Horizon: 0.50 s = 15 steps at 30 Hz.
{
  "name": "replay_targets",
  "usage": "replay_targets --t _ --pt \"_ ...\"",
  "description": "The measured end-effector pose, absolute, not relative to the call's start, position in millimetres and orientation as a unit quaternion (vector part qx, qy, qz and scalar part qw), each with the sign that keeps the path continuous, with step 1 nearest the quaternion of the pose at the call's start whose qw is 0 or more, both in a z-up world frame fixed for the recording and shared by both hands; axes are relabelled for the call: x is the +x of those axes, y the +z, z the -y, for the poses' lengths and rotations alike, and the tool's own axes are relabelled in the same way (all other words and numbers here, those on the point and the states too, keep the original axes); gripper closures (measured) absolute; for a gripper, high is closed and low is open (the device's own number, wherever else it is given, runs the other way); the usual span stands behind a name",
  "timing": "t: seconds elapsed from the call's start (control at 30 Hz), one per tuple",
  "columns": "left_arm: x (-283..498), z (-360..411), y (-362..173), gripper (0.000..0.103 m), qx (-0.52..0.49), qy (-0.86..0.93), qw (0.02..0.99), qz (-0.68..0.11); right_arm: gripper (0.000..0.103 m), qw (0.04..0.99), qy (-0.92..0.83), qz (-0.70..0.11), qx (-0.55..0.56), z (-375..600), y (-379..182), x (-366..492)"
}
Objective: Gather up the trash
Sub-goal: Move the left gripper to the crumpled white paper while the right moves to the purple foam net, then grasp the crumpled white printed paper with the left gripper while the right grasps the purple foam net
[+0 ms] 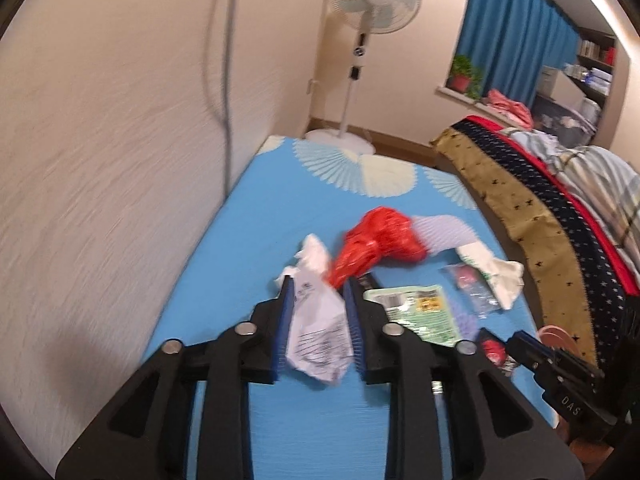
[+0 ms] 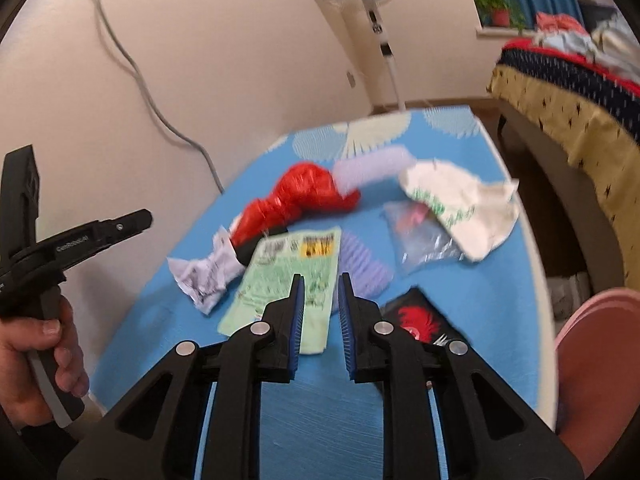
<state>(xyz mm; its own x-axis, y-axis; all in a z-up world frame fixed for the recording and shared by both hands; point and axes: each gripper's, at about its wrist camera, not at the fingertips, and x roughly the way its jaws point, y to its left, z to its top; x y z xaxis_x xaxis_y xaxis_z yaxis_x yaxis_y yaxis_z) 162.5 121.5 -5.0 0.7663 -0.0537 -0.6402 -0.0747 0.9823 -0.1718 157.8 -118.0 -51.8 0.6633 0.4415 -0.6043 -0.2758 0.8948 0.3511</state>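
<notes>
1. Left gripper (image 1: 318, 280) jaws spread around the crumpled receipt (image 1: 316, 320), centre frame, lined up for a pinch; pads likely not pressing.
2. Right gripper (image 2: 319, 278) jaws spread, empty, over the green wrapper (image 2: 288, 268).
3. Trash is scattered mid-frame on the blue table (image 2: 160, 320).
4. Only the right view shows the hand (image 2: 36, 364), lower left.

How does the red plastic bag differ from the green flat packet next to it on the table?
The red plastic bag is bunched and twisted into a lump; the green flat packet lies spread out. The bag is plain glossy red; the packet is pale green with printed labels. Both rest loose on the blue tablecloth, ungripped.
</notes>
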Motion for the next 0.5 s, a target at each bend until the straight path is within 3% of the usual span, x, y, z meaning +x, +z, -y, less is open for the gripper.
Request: replay_targets --t 0.1,0.2,0.5 --pt "162.9 -129.5 -13.8 0.068 -0.103 0.017 0.931 -0.349 0.072 0.903 0.191 -0.365 0.124 116.9 -61.6 162.4" --pt "163.5 -133.7 -25.7 0.063 -0.106 0.031 0.927 -0.358 0.068 0.903 0.183 -0.367 0.131 116.0 -64.0 169.8" --pt "169.9 -144.0 -53.7 0.057 -0.139 0.059 0.916 -0.373 0.065 0.899 0.132 -0.396 0.133 118.3 -75.9 206.9"
